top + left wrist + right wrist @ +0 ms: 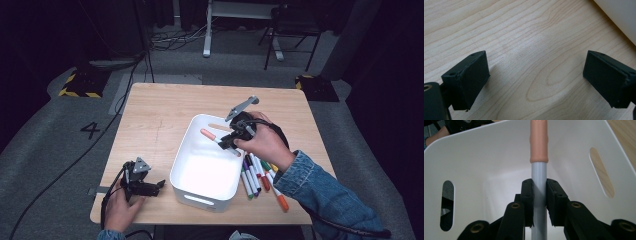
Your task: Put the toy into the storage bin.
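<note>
I have the right gripper (231,141) clamped on a marker (216,139) with a grey barrel and a peach-coloured cap; in the right gripper view the marker (539,170) stands straight up between the two black pads, which press on its barrel from both sides, cap end pointing away from me. From the high view the marker hangs over the white plastic bin (186,172), just inside its rim at about two o'clock, the cap aimed toward ten o'clock. The bin (486,152) has slotted handle cut-outs in its walls. My left gripper (159,185) rests low at the bin's eight o'clock, near the table's front edge, its jaws spread wide with bare wooden table (529,50) between them. At the bin's four o'clock lies a cluster of markers (257,175) with purple, green, red and orange caps, just beside the bin wall and partly under my right hand (265,145). On the grey floor at the table's nine o'clock I read a painted number 4 (90,130). I can make out no print on the markers or the bin.
</note>
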